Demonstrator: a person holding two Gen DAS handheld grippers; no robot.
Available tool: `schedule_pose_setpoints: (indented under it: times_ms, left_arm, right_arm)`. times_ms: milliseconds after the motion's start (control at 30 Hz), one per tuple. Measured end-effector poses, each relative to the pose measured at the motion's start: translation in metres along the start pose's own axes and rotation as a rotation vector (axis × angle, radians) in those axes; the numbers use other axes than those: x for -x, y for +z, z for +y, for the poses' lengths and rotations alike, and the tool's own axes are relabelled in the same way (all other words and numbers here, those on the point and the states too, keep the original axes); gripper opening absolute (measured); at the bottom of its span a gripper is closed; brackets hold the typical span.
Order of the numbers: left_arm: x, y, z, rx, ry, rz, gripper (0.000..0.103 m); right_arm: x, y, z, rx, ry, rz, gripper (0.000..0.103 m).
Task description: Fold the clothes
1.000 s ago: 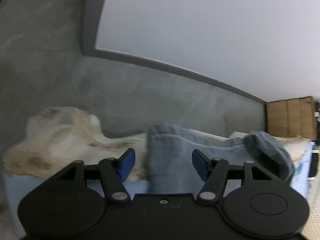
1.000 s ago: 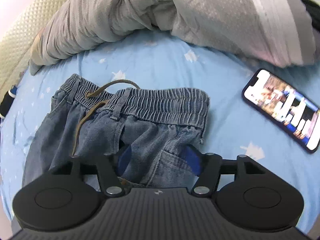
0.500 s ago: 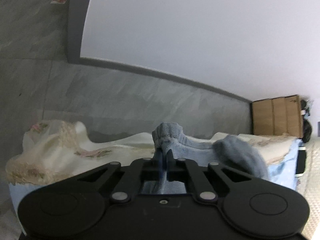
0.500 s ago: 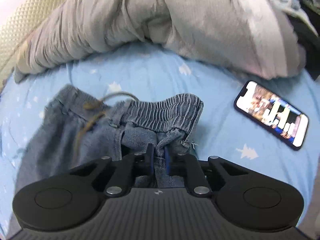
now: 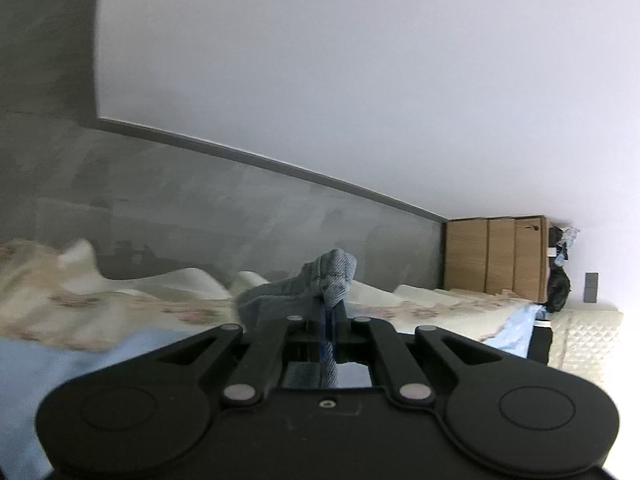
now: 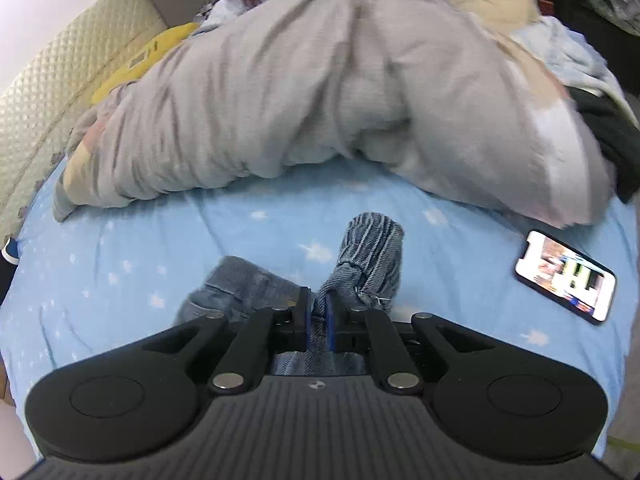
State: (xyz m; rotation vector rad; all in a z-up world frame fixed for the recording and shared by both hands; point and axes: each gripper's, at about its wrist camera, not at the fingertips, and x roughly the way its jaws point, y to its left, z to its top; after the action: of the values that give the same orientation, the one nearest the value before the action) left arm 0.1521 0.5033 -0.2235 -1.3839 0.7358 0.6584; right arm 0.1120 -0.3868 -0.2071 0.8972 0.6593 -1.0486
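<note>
1. Left wrist view: my left gripper (image 5: 329,322) has its blue pads pinched tight on a fold of the blue denim trousers (image 5: 334,274); the cloth bunches up above the fingertips and a strip of it runs down between them.
2. Beyond the pinch, the rest of the denim trails onto the bed, against the cream floral quilt (image 5: 120,300) at the far edge.
3. A grey wall panel (image 5: 240,208) and a wooden cabinet (image 5: 496,258) stand behind the bed.
4. Right wrist view: my right gripper (image 6: 318,316) is clamped on the ribbed elastic waistband of the same trousers (image 6: 370,248), which rises off the light blue star-printed bed sheet (image 6: 120,264).
5. A crumpled grey duvet (image 6: 320,92) lies across the far side of the bed.
6. A lit smartphone (image 6: 564,278) rests on the sheet near the right edge, well apart from the denim.
</note>
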Motion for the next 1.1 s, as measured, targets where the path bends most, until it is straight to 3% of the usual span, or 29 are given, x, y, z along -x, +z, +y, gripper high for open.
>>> schedule_pose_setpoints:
  times_ms: [200,500,733,967,1067,1100]
  left_arm:
    - [-0.049,-0.009,-0.072,-0.022,0.016,-0.012,0.002]
    - [-0.125,-0.034,-0.142,-0.063,0.073,-0.059,0.002]
    - [-0.181,-0.04,-0.169,-0.107,0.126,-0.072,0.002]
    - [-0.233,-0.042,-0.169,-0.163,0.18,-0.045,0.003]
    - [-0.24,-0.04,-0.168,-0.162,0.185,-0.028,0.008]
    - [-0.239,-0.038,-0.168,-0.165,0.17,-0.021,0.016]
  right_arm:
    - [-0.026,0.018,0.042,-0.023,0.016,0.012,0.007]
    - [-0.097,0.033,0.096,-0.037,0.02,0.062,0.007]
    - [-0.142,0.037,0.124,-0.044,0.07,0.111,0.007]
    - [-0.176,0.029,0.14,0.005,0.067,0.126,0.007]
    - [-0.184,0.022,0.144,0.093,0.048,0.127,0.008]
    - [-0.184,0.021,0.145,0.114,0.045,0.126,0.01]
